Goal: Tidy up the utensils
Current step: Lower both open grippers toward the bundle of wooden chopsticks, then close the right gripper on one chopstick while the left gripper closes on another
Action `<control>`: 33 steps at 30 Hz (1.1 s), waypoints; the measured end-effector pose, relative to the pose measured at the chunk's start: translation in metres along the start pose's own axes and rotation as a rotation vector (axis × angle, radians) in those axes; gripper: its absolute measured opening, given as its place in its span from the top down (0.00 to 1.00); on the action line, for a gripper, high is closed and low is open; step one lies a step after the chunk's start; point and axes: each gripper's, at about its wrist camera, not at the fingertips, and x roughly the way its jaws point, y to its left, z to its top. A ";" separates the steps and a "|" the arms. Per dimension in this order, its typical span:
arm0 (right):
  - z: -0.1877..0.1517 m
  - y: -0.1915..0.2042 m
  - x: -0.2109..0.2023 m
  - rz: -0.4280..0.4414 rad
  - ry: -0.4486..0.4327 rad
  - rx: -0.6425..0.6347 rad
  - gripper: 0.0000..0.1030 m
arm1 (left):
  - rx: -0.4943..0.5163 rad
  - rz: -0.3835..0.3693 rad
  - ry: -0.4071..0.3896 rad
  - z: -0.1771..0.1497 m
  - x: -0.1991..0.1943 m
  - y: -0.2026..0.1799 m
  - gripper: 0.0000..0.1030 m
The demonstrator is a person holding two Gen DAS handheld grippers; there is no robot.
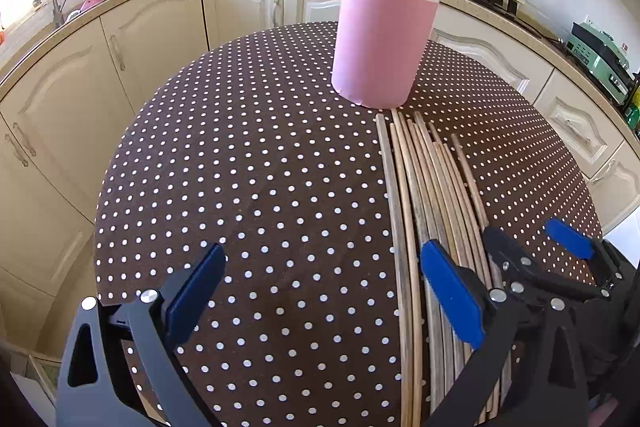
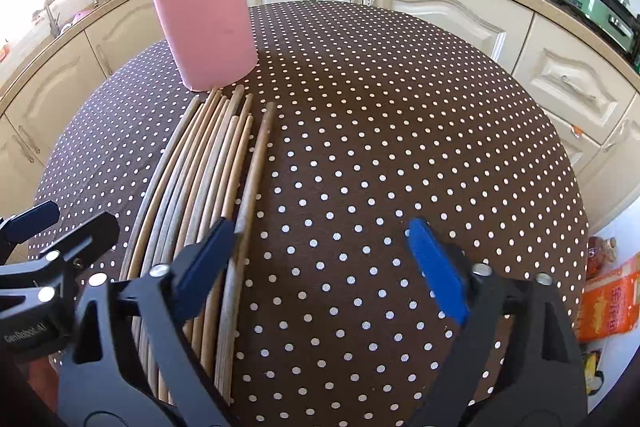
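— Jaws wide and empty on your left gripper [image 1: 322, 297] and right gripper [image 2: 326, 273]?

— Yes — the pale wooden chopsticks [image 1: 428, 195] lie between them, pointing lengthwise at the pink cylindrical holder [image 1: 382, 41].

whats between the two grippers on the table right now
The bundle of wooden chopsticks lies between the left gripper and right gripper on the dotted tablecloth; both wrist views show it.

Your left tool [image 1: 320, 291] hangs over the counter [image 1: 260, 167] with the chopsticks [image 1: 432, 195] under its right finger. Ahead stands the cylinder holder [image 1: 382, 41], upright beyond the chopstick tips. Your right tool [image 2: 320, 267] sits right of the bundle.
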 end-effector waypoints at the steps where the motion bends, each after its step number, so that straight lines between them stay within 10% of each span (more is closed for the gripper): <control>1: 0.000 0.003 0.000 -0.025 0.000 -0.017 0.35 | 0.003 0.002 0.001 0.000 0.001 -0.001 0.06; 10: 0.004 0.013 0.001 0.035 -0.011 -0.066 0.79 | -0.005 0.036 0.026 0.001 0.009 -0.005 0.06; 33: 0.001 0.006 -0.002 0.067 -0.018 -0.041 0.81 | -0.007 0.126 0.025 0.047 0.055 -0.024 0.07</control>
